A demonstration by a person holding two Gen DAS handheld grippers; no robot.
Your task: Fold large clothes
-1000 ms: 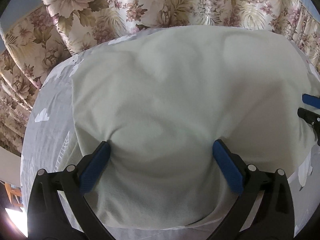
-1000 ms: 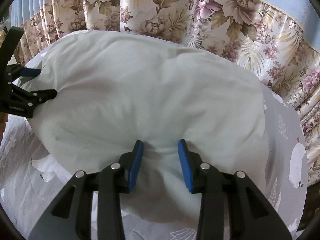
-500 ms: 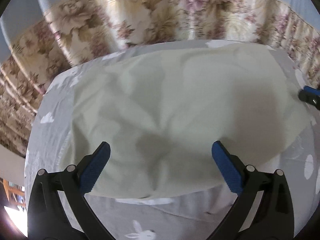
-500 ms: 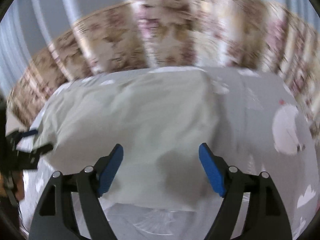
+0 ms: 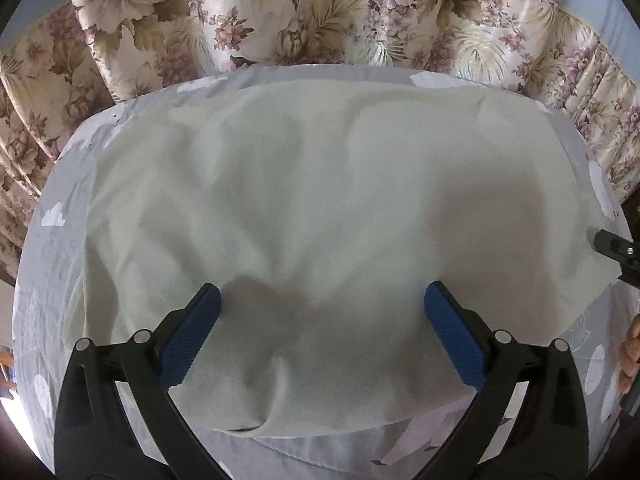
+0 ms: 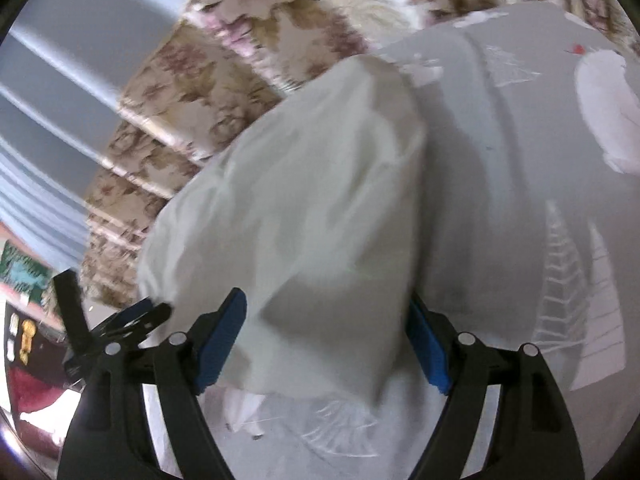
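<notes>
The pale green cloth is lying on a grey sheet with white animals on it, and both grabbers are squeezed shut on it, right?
Not quite. The pale green cloth does lie on the grey sheet with white animals, but neither hand-held gripper is shut on it. The left wrist view shows the left hand-held gripper wide open over the cloth; the right wrist view shows the right hand-held gripper, whose jaws have just been opening, open too.

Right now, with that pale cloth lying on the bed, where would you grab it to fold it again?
I'd take the cloth by its near edge, probably at the two near corners. It lies flat on the bedsheet, and that edge faces both grippers. The left gripper is open above it, and the right gripper, whose jaws just opened, straddles the right end. Come from the near side, pinch the edge, then carry it towards the curtain.
</notes>
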